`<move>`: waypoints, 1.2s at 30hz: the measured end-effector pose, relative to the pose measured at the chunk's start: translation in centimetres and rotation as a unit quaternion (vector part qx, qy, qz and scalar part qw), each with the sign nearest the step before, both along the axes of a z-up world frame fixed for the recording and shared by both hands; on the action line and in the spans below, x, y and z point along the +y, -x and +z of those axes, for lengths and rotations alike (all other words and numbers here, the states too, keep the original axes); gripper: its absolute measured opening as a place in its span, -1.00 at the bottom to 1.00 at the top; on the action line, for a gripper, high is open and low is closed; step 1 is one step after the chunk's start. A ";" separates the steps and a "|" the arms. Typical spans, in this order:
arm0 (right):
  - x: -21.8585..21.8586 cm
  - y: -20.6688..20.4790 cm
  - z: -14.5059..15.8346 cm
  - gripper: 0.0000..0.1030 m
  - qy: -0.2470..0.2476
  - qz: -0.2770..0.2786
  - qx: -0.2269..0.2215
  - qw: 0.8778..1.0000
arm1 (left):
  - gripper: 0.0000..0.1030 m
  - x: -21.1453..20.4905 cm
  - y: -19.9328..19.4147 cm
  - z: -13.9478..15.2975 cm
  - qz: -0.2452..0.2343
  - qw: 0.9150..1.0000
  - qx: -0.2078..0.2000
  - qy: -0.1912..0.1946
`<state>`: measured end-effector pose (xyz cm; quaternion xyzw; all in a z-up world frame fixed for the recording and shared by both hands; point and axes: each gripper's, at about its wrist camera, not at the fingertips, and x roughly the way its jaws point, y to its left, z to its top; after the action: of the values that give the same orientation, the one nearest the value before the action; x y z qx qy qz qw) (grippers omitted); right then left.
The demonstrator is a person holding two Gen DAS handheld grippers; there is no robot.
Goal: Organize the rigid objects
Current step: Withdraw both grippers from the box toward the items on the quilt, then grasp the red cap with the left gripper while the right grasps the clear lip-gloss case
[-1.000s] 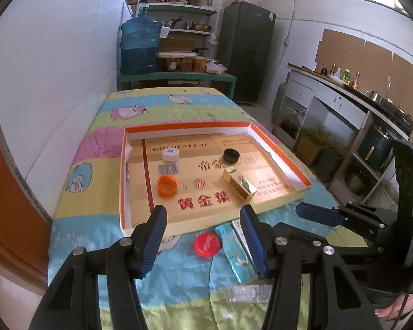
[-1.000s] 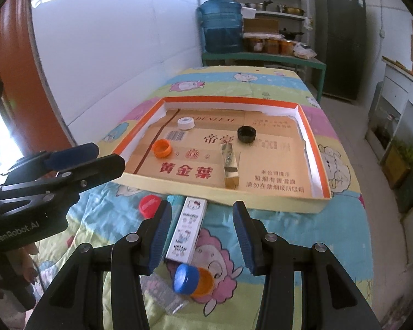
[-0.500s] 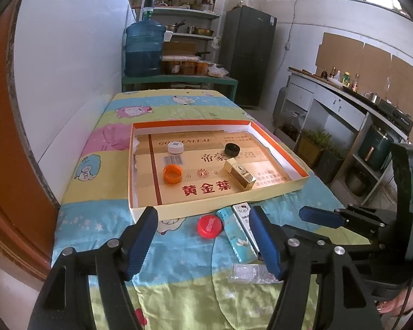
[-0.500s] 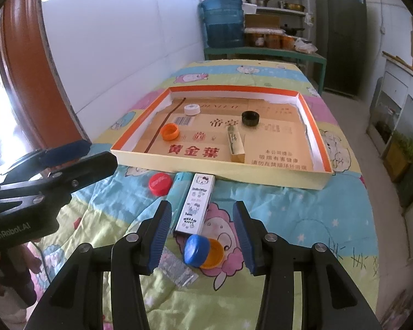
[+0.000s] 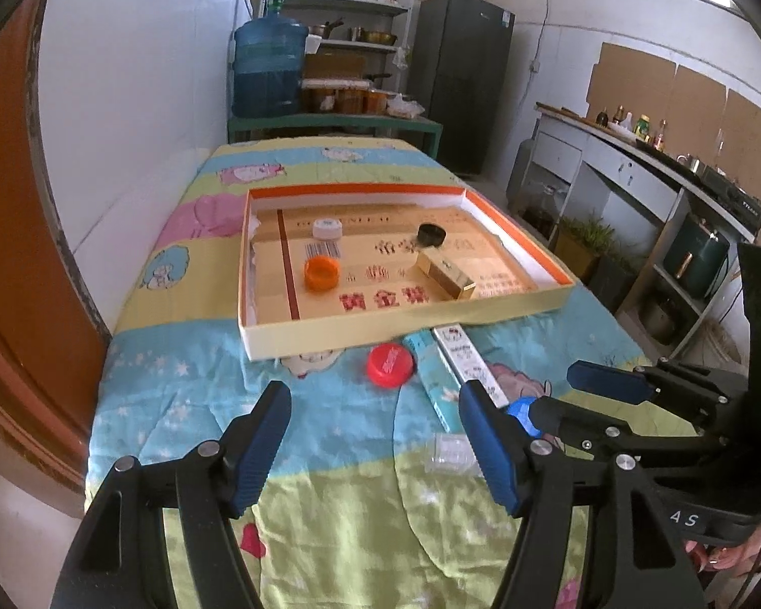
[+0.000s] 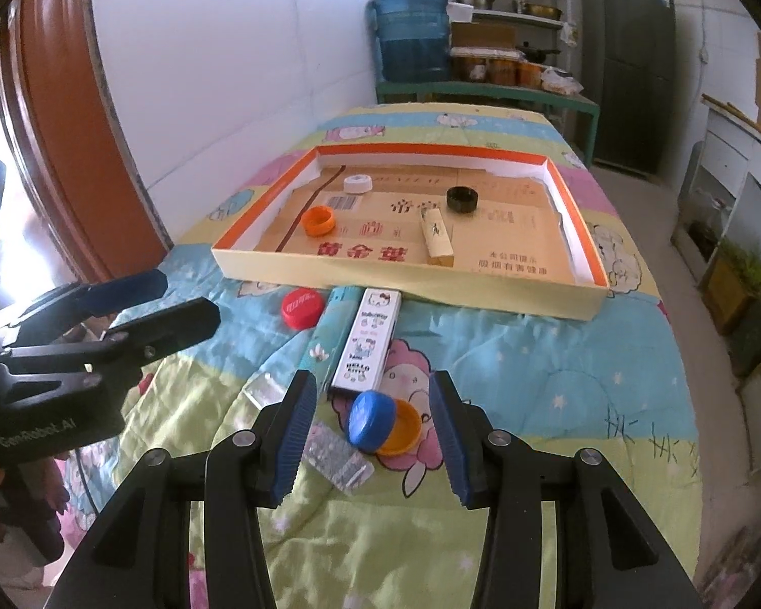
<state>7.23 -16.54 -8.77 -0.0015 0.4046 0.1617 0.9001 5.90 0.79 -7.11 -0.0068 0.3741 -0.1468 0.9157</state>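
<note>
A shallow cardboard tray (image 5: pixel 390 327) (image 6: pixel 411 279) lies on the bed. In it are an orange cap (image 5: pixel 321 273) (image 6: pixel 318 221), a white cap (image 5: pixel 327 228) (image 6: pixel 357 183), a black cap (image 5: pixel 431 235) (image 6: pixel 462 199) and a gold box (image 5: pixel 445 275) (image 6: pixel 435 236). In front of the tray lie a red cap (image 5: pixel 389 364) (image 6: pixel 302 307), a teal box (image 5: pixel 434 380) (image 6: pixel 324 345), a white Hello Kitty box (image 6: pixel 366 342) (image 5: pixel 469 360), a blue cap (image 6: pixel 371 418) on an orange lid (image 6: pixel 402 429), and a clear plastic piece (image 6: pixel 336 462) (image 5: pixel 451 459). My left gripper (image 5: pixel 375 449) and right gripper (image 6: pixel 370 439) are open and empty above the bed.
The bed has a colourful cartoon quilt (image 5: pixel 330 482). A white wall (image 5: pixel 142 101) and a brown door frame (image 5: pixel 10 254) stand at the left. A water jug (image 5: pixel 269 68), shelves and a dark fridge (image 5: pixel 459 81) stand behind. A kitchen counter (image 5: pixel 659 172) is at the right.
Both grippers have pulled back from the tray toward the near end of the bed. The blue cap now lies between the right fingers. Both stay open.
</note>
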 end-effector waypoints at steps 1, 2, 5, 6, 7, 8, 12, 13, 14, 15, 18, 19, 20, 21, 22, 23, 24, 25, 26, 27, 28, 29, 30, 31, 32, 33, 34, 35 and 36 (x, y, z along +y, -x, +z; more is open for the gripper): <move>0.0 0.1 -0.1 -0.08 0.001 0.000 0.001 1.000 | 0.33 0.0 0.1 -0.1 -0.001 1.000 0.001 0.000; 0.1 0.2 -0.2 -0.08 0.001 0.000 0.002 1.000 | 0.33 -0.1 0.2 -0.3 -0.002 1.000 0.002 -0.001; 0.1 0.4 -0.5 -0.08 0.003 -0.001 0.005 1.000 | 0.33 -0.1 0.4 -0.6 -0.003 1.000 0.008 -0.002; 0.1 0.5 -0.5 -0.08 0.004 -0.002 0.005 1.000 | 0.33 -0.1 0.4 -0.8 -0.003 1.000 0.011 -0.003; 0.0 0.5 -0.6 -0.08 0.004 -0.002 0.005 1.000 | 0.33 0.0 0.5 -1.0 -0.002 1.000 0.014 -0.004; 0.0 0.6 -0.7 -0.08 0.007 -0.004 0.005 1.000 | 0.33 0.0 0.7 -1.1 -0.002 1.000 0.015 -0.004; -0.2 1.0 -0.9 -0.08 0.015 -0.009 0.006 1.000 | 0.33 0.3 1.1 -1.6 0.001 1.000 0.024 0.004; -0.3 1.2 -1.0 -0.08 0.016 -0.009 0.007 1.000 | 0.32 0.3 1.1 -1.7 0.002 1.000 0.025 0.005; -0.4 1.3 -1.2 -0.08 0.018 -0.010 0.008 1.000 | 0.33 0.3 1.2 -1.8 0.002 1.000 0.026 0.006; -0.5 1.4 -1.3 -0.08 0.019 -0.011 0.009 1.000 | 0.33 0.4 1.2 -1.9 0.002 1.000 0.028 0.007; -0.8 1.7 -1.7 -0.08 0.019 -0.014 0.015 1.000 | 0.33 0.3 1.1 -2.2 0.001 0.999 0.034 0.009; -0.8 1.8 -1.9 -0.08 0.017 -0.013 0.017 1.000 | 0.32 0.4 1.1 -2.3 0.001 0.999 0.036 0.010; -0.8 1.9 -2.0 -0.08 0.014 -0.010 0.018 1.000 | 0.31 0.4 1.1 -2.5 0.001 0.999 0.039 0.012; -0.7 1.9 -2.0 -0.08 0.012 -0.007 0.017 1.000 | 0.29 0.5 1.1 -2.6 0.001 0.999 0.040 0.014; -0.6 2.0 -2.0 -0.08 0.010 -0.001 0.018 1.000 | 0.28 0.5 1.1 -2.7 0.001 0.999 0.041 0.014; -0.4 2.2 -2.1 -0.08 0.010 0.007 0.018 1.000 | 0.28 0.6 1.2 -2.7 0.001 0.999 0.042 0.015; -0.1 2.3 -2.2 -0.08 0.011 0.018 0.019 1.000 | 0.28 0.7 1.2 -2.7 0.002 0.999 0.042 0.016; 0.2 2.4 -2.3 -0.08 0.012 0.027 0.019 0.999 | 0.28 0.7 1.2 -2.8 0.002 0.999 0.043 0.017; 0.4 2.5 -2.4 -0.08 0.013 0.035 0.020 0.999 | 0.28 0.9 1.2 -2.8 0.004 0.999 0.043 0.017; 0.7 2.5 -2.6 -0.08 0.014 0.043 0.020 0.999 | 0.28 0.9 1.2 -2.8 0.005 0.999 0.044 0.018; 0.9 2.5 -2.7 -0.08 0.016 0.049 0.019 0.999 | 0.28 1.0 1.2 -2.9 0.006 0.999 0.045 0.018; 1.1 2.5 -2.8 -0.08 0.017 0.052 0.017 0.998 | 0.28 1.1 1.2 -2.9 0.008 0.999 0.047 0.019; 1.2 2.5 -2.9 -0.08 0.019 0.054 0.013 0.998 | 0.28 1.2 1.1 -2.9 0.009 0.999 0.048 0.021; 1.2 2.4 -3.0 -0.08 0.020 0.055 0.011 0.998 | 0.28 1.3 1.2 -2.9 0.009 0.999 0.048 0.023; 1.3 2.2 -3.2 -0.08 0.021 0.055 0.013 0.998 | 0.28 1.4 1.2 -2.9 0.010 0.999 0.048 0.023; 1.3 2.0 -3.4 -0.08 0.019 0.056 0.016 0.998 | 0.28 1.4 1.2 -2.9 0.010 0.999 0.047 0.023; 1.3 1.8 -3.5 -0.08 0.016 0.058 0.019 0.998 | 0.28 1.5 1.2 -2.8 0.011 0.999 0.047 0.023; 1.3 1.6 -3.7 -0.08 0.012 0.060 0.022 0.998 | 0.28 1.6 1.1 -2.8 0.012 0.999 0.046 0.024; 1.3 1.6 -3.6 -0.08 0.010 0.062 0.022 0.998 | 0.28 1.6 1.1 -2.7 0.013 0.999 0.046 0.025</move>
<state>5.65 -15.25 -12.41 -0.0317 0.4249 0.2131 0.8792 4.75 2.38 -9.82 -0.0408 0.4122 -0.1435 0.8988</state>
